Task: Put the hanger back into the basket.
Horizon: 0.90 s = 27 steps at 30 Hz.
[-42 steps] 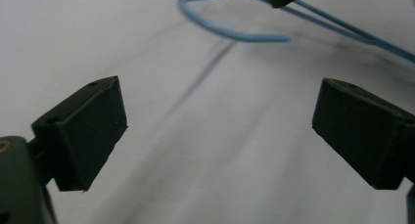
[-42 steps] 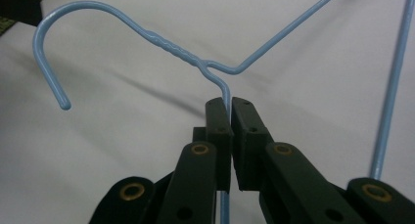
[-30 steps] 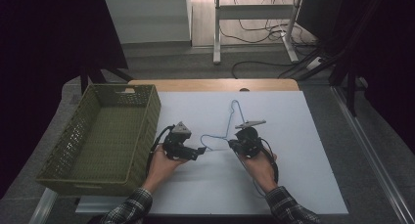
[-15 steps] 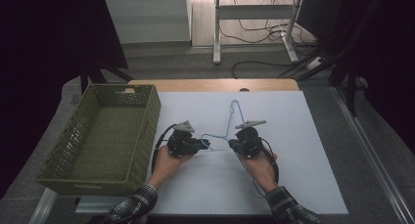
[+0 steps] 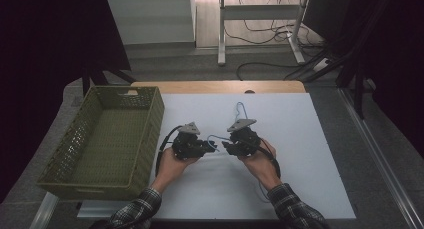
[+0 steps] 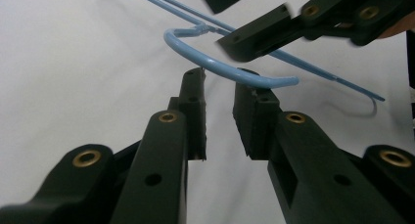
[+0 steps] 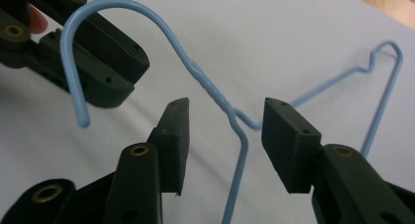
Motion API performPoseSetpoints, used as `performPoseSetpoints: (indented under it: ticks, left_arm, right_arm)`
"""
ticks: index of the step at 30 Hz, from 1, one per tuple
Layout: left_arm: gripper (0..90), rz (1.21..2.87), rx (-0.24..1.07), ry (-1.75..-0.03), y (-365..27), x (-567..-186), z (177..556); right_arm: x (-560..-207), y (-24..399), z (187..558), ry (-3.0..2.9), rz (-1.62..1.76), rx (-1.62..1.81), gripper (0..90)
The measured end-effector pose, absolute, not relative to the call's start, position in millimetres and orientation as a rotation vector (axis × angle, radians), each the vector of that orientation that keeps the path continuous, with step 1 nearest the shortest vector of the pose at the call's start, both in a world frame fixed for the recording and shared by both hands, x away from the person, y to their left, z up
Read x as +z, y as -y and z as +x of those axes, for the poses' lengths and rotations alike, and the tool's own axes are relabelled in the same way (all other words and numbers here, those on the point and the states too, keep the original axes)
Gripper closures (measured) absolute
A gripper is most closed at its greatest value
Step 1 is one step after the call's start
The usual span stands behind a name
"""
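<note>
Dim room, grey floor with loose cables beyond; a desk (image 5: 310, 189) with a white top carries the work. Item: one blue wire hanger (image 5: 239, 110), lying flat near the middle of the white surface, its hook end pointing toward the person and its triangle running away toward the far edge. Left gripper (image 6: 219, 89): fingers apart with a narrow gap, tips just under the curved hook, nothing clamped. Right gripper (image 7: 224, 111): fingers set wide, straddling the twisted neck of the hanger without touching it (the wire passes cleanly between them). Status, as a judgement: both tools are lined up for a grasp, but no hold is taken; closing on hook and neck, lifting, and any transfer all remain. Adjacent: green woven basket (image 5: 148, 139), standing on the left edge of the desk, just beside the left hand (image 5: 172, 161), nothing visible inside it. Clearance: bare white surface to the right and toward the near edge; the basket wall limits sideways travel on the left; the two grippers sit close, so their tips could meet over the hook.
</note>
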<state>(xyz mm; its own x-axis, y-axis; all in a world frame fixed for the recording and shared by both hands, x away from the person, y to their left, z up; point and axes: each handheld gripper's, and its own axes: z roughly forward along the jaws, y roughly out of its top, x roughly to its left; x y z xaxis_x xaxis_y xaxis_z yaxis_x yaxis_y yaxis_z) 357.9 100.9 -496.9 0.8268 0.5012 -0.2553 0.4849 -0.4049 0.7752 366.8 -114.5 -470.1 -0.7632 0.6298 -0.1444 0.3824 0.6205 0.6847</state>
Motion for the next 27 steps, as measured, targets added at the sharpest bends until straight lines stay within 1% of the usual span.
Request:
performPoseSetpoints:
  ticks: [2, 4, 9, 11, 13, 14, 15, 17, 19, 21, 23, 24, 27]
  left_arm:
    - [73.7, 2.061, 0.019, -0.723, -99.9, -496.5, 357.7]
    - [73.7, 2.062, 0.019, -0.723, -99.7, -496.3, 357.7]
    - [73.1, 2.063, 0.019, -0.719, -98.8, -495.8, 357.8]
    - [71.6, 2.065, 0.019, -0.717, -98.5, -495.8, 357.9]
    - [69.5, 2.067, 0.022, -0.719, -98.6, -495.7, 357.7]
    - [69.5, 2.069, 0.025, -0.722, -98.8, -495.5, 357.4]
    - [67.7, 2.070, 0.030, -0.724, -99.7, -494.5, 356.8]
    - [66.9, 2.071, 0.032, -0.728, -100.6, -493.4, 356.2]
    - [65.1, 2.053, 0.035, -0.733, -102.8, -490.7, 355.1]
    - [64.4, 2.050, 0.037, -0.734, -103.7, -489.4, 354.7]
    - [62.4, 2.041, 0.039, -0.733, -105.8, -486.7, 353.5]
    - [62.4, 2.033, 0.040, -0.737, -106.7, -485.3, 352.7]
    - [56.0, 2.015, 0.046, -0.740, -110.6, -480.5, 351.0]
  right_arm:
    - [-472.0, 108.8, 369.3, -2.480, 0.764, 0.898, 54.1]
    - [-473.5, 104.7, 370.8, -2.471, 0.724, 0.877, 57.4]
    - [-475.4, 99.2, 372.6, -2.457, 0.644, 0.865, 67.2]
    - [-475.6, 97.2, 371.3, -2.456, 0.602, 0.854, 73.6]
    - [-475.0, 96.1, 368.7, -2.433, 0.548, 0.827, 76.3]
    - [-475.0, 96.1, 368.7, -2.433, 0.548, 0.827, 76.3]
    - [-472.3, 96.8, 366.4, -2.396, 0.503, 0.814, 79.1]
    - [-469.6, 98.0, 364.9, -2.374, 0.489, 0.823, 80.7]
    - [-456.0, 104.0, 362.0, -2.312, 0.481, 0.882, 85.3]
    - [-450.3, 106.8, 362.0, -2.303, 0.501, 0.916, 85.5]
    - [-436.5, 117.4, 364.7, -2.306, 0.609, 1.071, 85.7]
    - [-436.5, 117.4, 364.7, -2.306, 0.609, 1.071, 85.7]
    - [-424.7, 127.6, 364.6, -2.300, 0.672, 1.161, 85.8]
